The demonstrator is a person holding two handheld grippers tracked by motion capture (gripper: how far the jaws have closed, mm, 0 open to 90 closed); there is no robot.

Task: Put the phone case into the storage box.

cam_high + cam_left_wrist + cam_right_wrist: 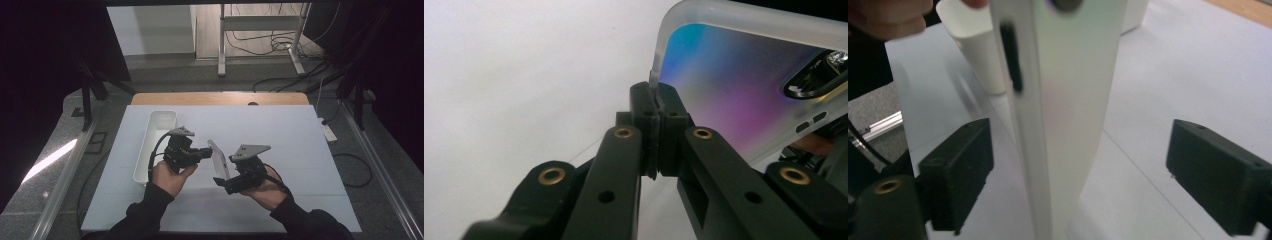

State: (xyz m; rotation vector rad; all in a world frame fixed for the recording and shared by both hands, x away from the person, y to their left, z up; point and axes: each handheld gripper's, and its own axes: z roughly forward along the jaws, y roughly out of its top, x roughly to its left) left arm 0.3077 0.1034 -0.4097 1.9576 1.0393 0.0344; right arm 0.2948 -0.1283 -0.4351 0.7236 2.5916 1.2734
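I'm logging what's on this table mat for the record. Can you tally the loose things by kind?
Phone case, frosted, iridescent inside: 1
White tray: 1
Total: 2

Both grippers, the left gripper (205,152) and the right gripper (220,181), are black, each with a grey three-cornered plate on top and a black cable behind. The jaws carry brass-ringed screw holes and blocky black pads. The person wears dark sleeves (145,212).
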